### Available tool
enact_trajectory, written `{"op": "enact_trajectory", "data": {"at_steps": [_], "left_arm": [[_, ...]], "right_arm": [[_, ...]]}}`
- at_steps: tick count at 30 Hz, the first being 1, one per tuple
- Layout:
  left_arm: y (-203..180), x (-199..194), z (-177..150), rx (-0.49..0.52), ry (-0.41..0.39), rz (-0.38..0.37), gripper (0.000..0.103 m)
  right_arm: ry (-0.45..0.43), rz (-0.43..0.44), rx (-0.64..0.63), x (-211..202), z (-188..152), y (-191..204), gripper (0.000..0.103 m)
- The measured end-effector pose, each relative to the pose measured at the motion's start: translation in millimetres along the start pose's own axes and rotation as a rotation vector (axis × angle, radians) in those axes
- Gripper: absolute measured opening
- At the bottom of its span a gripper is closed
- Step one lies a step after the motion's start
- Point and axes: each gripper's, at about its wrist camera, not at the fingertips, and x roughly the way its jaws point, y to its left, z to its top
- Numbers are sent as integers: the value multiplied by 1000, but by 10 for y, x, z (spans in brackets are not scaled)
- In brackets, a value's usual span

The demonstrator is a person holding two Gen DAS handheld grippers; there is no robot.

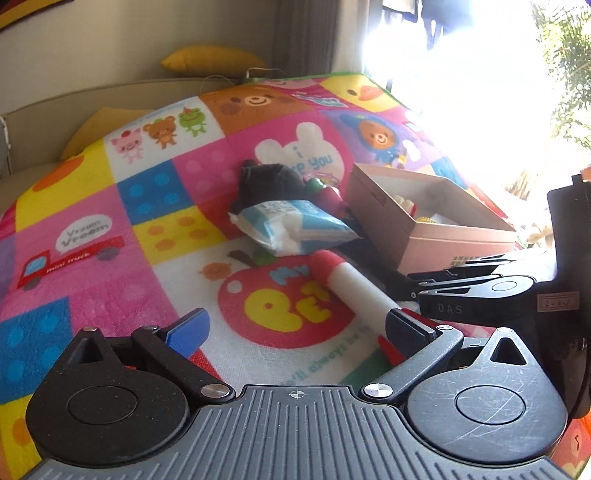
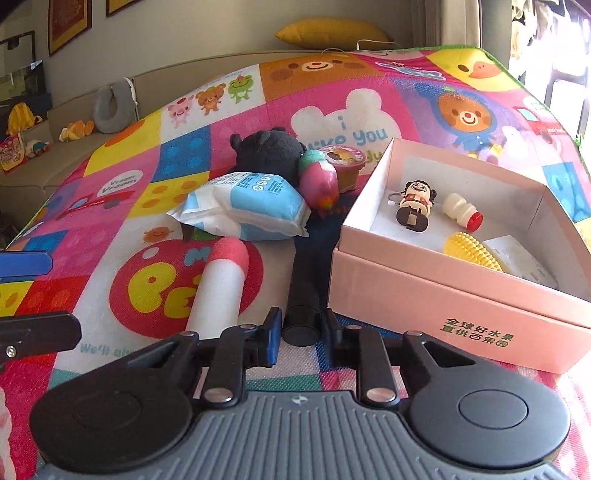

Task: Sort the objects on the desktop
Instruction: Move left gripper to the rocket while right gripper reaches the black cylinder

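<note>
In the right wrist view my right gripper (image 2: 301,330) is shut on the near end of a long black cylinder (image 2: 306,273) that lies on the colourful mat beside the open pink box (image 2: 443,306). The box holds a small figurine (image 2: 413,206), a white bottle with a red cap (image 2: 463,212) and a yellow corn toy (image 2: 472,251). My left gripper (image 1: 295,325) stands open just above the mat. A white foam roll with a red end (image 1: 347,280) lies against its right finger (image 1: 406,325), not gripped. The right gripper (image 1: 413,284) shows at the right of the left wrist view.
A blue-and-white tissue pack (image 2: 251,206), a black plush toy (image 2: 269,155), a pink and green toy (image 2: 317,177) and a small dessert cup (image 2: 345,162) are piled left of the box. A sofa with a yellow cushion (image 2: 332,31) is behind the mat.
</note>
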Motion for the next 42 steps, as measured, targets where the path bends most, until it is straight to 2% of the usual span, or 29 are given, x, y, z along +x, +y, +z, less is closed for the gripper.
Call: {"op": "enact_trajectory", "data": {"at_steps": [4,8,14,18,22,24,29,31,33,36,38,40,42], "left_arm": [[-234,20,-7,51,28,-48,103],[-555,177,-61,99,75,-83,103],[-900,449,-70,129,102,-62,103],[-944,524,-52,141,102,-36,103],[-918,464,-32,172,81,-23,103],[-885,405,-36,199,61,-2,103],[-697,267,-22,220,25,80,103],[-599,213,-12,220,13,128,103],[-505,164,-1,221,0,184,103],[-324,88,38,167,-18,236,103],[-204,38,85,80,-18,214,103],[-139,8,121,-5,-8,151,103],[-174,33,134,-48,11,92,103]], "right_arm": [[-18,13,4,-269,-148,-58,22],[-32,-38,-19,-644,-435,-168,22],[-21,-157,37,-946,-794,-375,22],[-44,-178,64,-1085,-884,-420,23],[-54,-194,49,-1114,-921,-409,33],[-42,-209,36,-1083,-927,-406,34],[-27,-240,18,-1063,-955,-408,43],[-33,-279,-6,-1064,-957,-396,43],[-49,-358,-53,-1046,-962,-379,44],[-61,-499,-83,-996,-958,-416,51],[-53,-538,-35,-966,-925,-515,54],[-46,-509,39,-974,-893,-589,54],[-46,-452,90,-980,-876,-593,54]]}}
